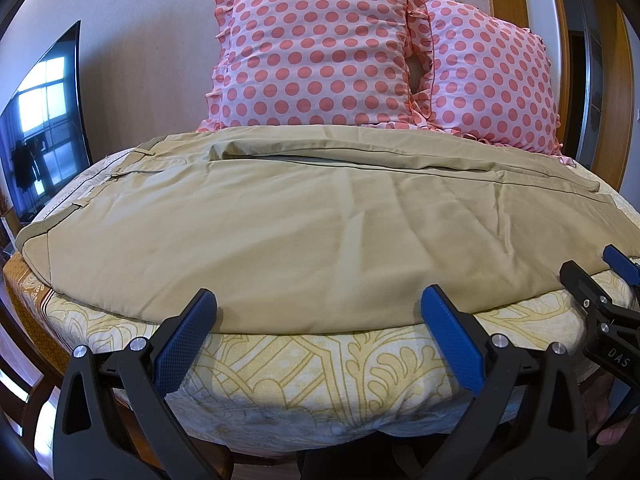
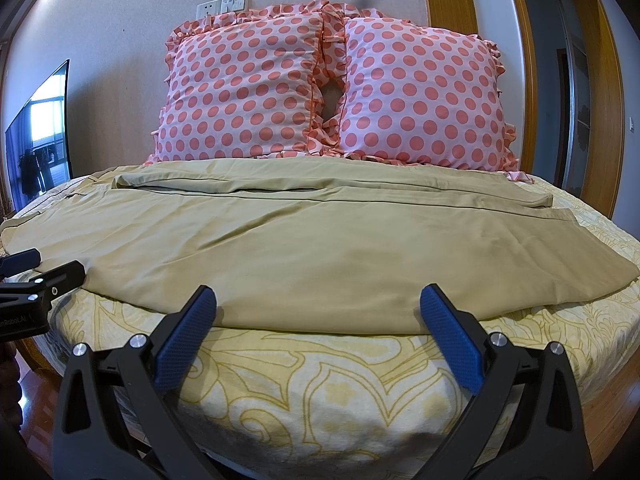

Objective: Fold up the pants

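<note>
The pants (image 1: 304,224) lie spread flat across the bed (image 1: 304,368), tan, with the waistband to the left in both views and the leg ends to the right. One leg is laid over the other, its long seam running across near the far edge, just in front of the pillows (image 1: 320,56). The near edge of the pants follows the near side of the bed, and a strip of yellow-patterned sheet shows below it.

The left hand-held gripper (image 1: 318,308) has its jaws wide apart, with nothing between them. Its blue fingers (image 1: 188,344) sit at the near edge of the pants, toward the waist half, the tips right at the cloth edge; whether they touch it cannot be told. The right hand-held gripper (image 2: 318,308) is likewise wide and holds nothing, its fingers (image 2: 452,340) at the near edge toward the leg half. Each gripper shows at the side of the other's view: the right one at the lower right of the left wrist view (image 1: 592,280), the left one at the lower left of the right wrist view (image 2: 44,268).

Two pink pillows with coral dots stand side by side against the wall. A dark TV (image 1: 44,120) stands left of the bed, reflecting a window
</note>
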The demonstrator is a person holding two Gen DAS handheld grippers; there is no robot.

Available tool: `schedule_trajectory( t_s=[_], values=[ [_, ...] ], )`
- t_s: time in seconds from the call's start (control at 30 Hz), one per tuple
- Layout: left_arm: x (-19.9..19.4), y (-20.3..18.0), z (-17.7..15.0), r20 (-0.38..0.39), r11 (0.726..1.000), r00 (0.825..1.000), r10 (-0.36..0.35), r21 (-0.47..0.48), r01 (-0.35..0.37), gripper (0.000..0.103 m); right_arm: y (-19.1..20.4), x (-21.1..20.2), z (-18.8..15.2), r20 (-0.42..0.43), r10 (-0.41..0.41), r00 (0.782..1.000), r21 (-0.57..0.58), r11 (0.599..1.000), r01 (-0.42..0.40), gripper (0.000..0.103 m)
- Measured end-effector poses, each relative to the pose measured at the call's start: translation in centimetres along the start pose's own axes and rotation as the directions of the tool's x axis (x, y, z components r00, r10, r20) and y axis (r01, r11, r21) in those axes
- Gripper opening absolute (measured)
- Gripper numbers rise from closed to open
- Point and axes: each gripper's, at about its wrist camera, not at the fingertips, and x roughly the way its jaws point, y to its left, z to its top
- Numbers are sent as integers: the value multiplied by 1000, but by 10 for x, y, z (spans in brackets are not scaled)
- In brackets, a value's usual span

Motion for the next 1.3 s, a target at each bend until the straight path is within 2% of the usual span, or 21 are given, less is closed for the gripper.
schedule_trajectory(
  t_s=[1.17, 1.23, 1.3],
  values=[
    [0, 0, 0, 1, 1000, 1000, 0, 1, 0, 102, 0, 0, 0, 0, 3, 1000, -2, 1000, -3, 101],
    [0, 0, 0, -2, 1000, 1000, -1, 3, 2, 102, -1, 2, 7, -28, 22, 999, -7, 1000, -22, 101],
    [0, 1, 3, -23, 1000, 1000, -14, 9, 14, 102, -8, 1, 27, -92, 56, 994, 2, 998, -56, 101]
  ],
)
